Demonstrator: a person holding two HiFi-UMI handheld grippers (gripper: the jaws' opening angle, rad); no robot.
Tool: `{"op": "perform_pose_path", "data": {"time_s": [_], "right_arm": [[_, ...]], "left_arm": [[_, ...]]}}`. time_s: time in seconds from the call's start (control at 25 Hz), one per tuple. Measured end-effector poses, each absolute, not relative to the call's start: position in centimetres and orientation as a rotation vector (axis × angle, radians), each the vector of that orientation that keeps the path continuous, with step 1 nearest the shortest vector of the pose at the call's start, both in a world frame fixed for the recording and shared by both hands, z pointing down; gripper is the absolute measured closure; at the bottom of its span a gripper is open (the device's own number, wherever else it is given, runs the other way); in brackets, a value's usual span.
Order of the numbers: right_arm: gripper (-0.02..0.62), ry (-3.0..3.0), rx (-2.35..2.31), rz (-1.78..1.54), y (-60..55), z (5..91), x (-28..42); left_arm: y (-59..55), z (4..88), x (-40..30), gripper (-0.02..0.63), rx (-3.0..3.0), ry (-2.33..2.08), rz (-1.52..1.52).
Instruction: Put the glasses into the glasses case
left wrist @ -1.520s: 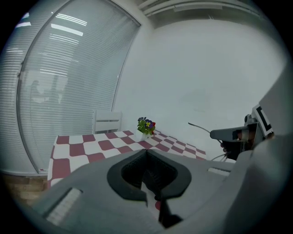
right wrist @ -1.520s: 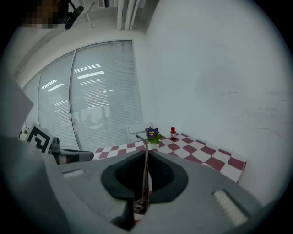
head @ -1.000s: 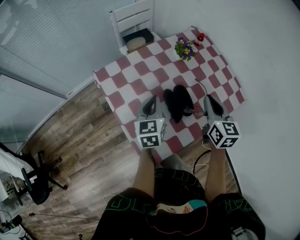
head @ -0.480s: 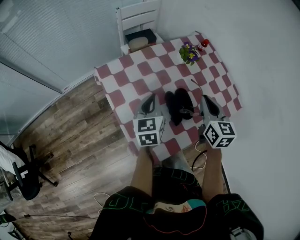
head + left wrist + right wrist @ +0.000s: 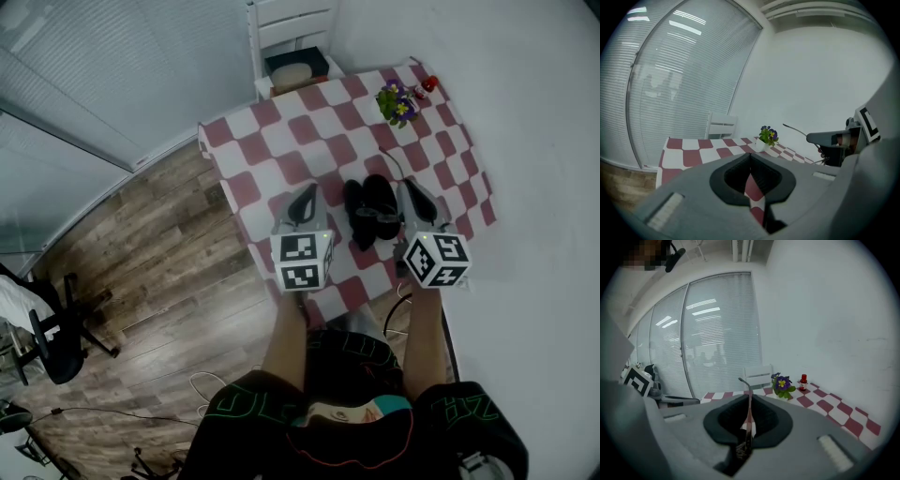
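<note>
An open black glasses case [image 5: 366, 208] lies on the red-and-white checked table [image 5: 281, 141]. My right gripper [image 5: 406, 189] sits just right of the case, shut on the glasses; their thin temple arm [image 5: 748, 401] rises between its jaws and pokes out as a thin line [image 5: 392, 169] in the head view. The glasses' front is hard to tell apart from the dark case. My left gripper [image 5: 307, 194] hovers left of the case, jaws closed with nothing between them [image 5: 751, 157]. From the left gripper view I see the right gripper [image 5: 834, 139].
A small pot of purple and yellow flowers [image 5: 397, 101] and a little red bottle [image 5: 428, 84] stand at the table's far right corner. A white chair [image 5: 292, 37] with a dark box and a beige pad is behind the table. Wooden floor [image 5: 141, 272] lies left.
The head view has shifted, so the table sits a little higher and further right. Both grippers stay beside the case; the right one is now closer against its right side.
</note>
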State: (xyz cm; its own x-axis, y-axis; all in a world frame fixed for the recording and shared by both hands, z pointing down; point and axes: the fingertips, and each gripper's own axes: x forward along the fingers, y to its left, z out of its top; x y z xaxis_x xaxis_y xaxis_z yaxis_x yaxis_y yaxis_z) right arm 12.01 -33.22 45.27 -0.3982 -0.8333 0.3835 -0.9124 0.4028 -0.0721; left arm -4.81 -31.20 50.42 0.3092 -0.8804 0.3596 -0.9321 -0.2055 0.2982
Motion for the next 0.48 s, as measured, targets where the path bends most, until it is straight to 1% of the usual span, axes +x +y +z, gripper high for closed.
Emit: {"op": "perform_pose_path", "data": {"time_s": [0.48], "right_arm": [[0.573,-2.388,1.485,0.419,-36.0,47.4,10.2]], "left_arm": [[-31.7,51.4,-5.4,0.597,2.114,-1.613,0.215]]}}
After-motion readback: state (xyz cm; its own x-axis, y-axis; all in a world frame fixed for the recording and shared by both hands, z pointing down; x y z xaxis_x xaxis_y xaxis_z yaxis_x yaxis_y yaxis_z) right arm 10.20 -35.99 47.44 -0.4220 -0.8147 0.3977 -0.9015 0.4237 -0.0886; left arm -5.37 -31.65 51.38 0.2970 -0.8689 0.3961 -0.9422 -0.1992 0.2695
